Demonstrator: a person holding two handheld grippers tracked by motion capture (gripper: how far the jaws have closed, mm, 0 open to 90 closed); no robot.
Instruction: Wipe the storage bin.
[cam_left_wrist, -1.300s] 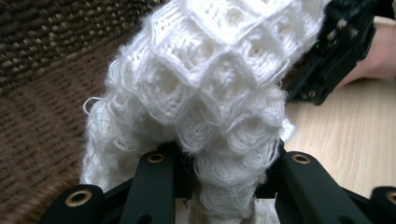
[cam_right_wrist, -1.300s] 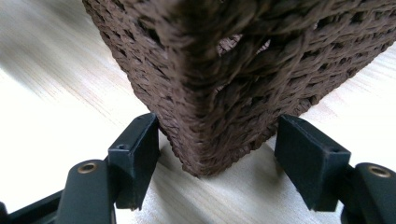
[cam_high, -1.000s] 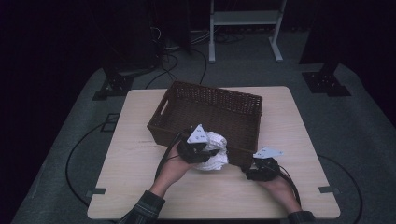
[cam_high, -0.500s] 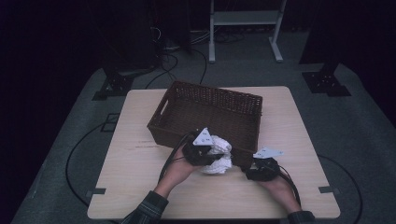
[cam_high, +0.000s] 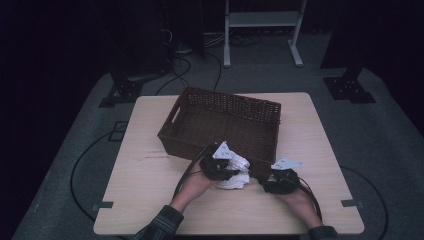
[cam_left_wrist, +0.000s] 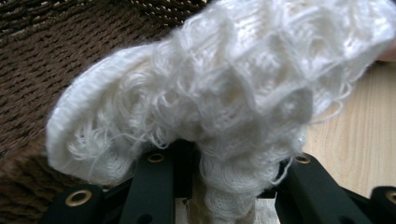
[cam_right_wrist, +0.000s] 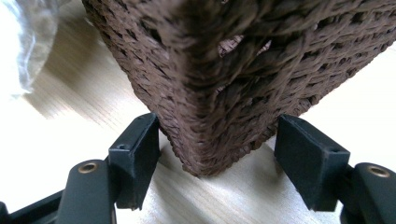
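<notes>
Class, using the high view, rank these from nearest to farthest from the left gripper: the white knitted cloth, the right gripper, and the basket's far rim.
1. White knitted cloth: clamped in the left gripper, at the basket's near wall.
2. Right gripper: to its right, at the basket's near corner.
3. Basket's far rim: across the basket, toward the table's far side.

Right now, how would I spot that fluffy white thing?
Find the brown wicker basket on the wooden table. Just outside its near wall, the left gripper grips a white knitted garment, the lone soft, pale, woolly thing there.

White knit cloth (cam_left_wrist: 224, 93), brown woven basket (cam_high: 225, 120).
</notes>
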